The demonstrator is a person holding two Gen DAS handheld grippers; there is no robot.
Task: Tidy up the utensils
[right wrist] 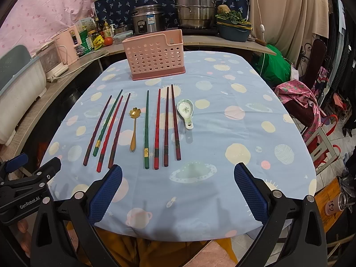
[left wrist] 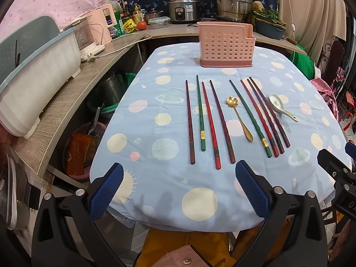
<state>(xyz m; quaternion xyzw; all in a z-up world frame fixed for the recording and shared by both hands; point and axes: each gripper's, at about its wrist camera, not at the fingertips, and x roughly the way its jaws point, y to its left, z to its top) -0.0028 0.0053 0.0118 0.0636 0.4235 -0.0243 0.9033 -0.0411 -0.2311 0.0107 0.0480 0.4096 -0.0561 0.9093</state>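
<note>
Several red, green and dark chopsticks (left wrist: 201, 115) (right wrist: 145, 131) lie in two groups side by side on the blue patterned tablecloth (left wrist: 155, 178) (right wrist: 222, 178). A gold flower-bowl spoon (left wrist: 239, 115) (right wrist: 134, 129) lies between the groups. A white ceramic spoon (left wrist: 280, 106) (right wrist: 186, 113) lies to their right. A pink perforated utensil holder (left wrist: 224, 44) (right wrist: 154, 55) stands upright at the table's far end. My left gripper (left wrist: 179, 179) and right gripper (right wrist: 178, 179) are both open and empty, above the near table edge.
A wooden counter (left wrist: 66, 102) runs along the left and back with a white dish bin (left wrist: 33, 89), a rice cooker (left wrist: 183, 7) and a steel steamer pot (right wrist: 194, 7). Chairs and bags (right wrist: 311, 111) stand to the table's right.
</note>
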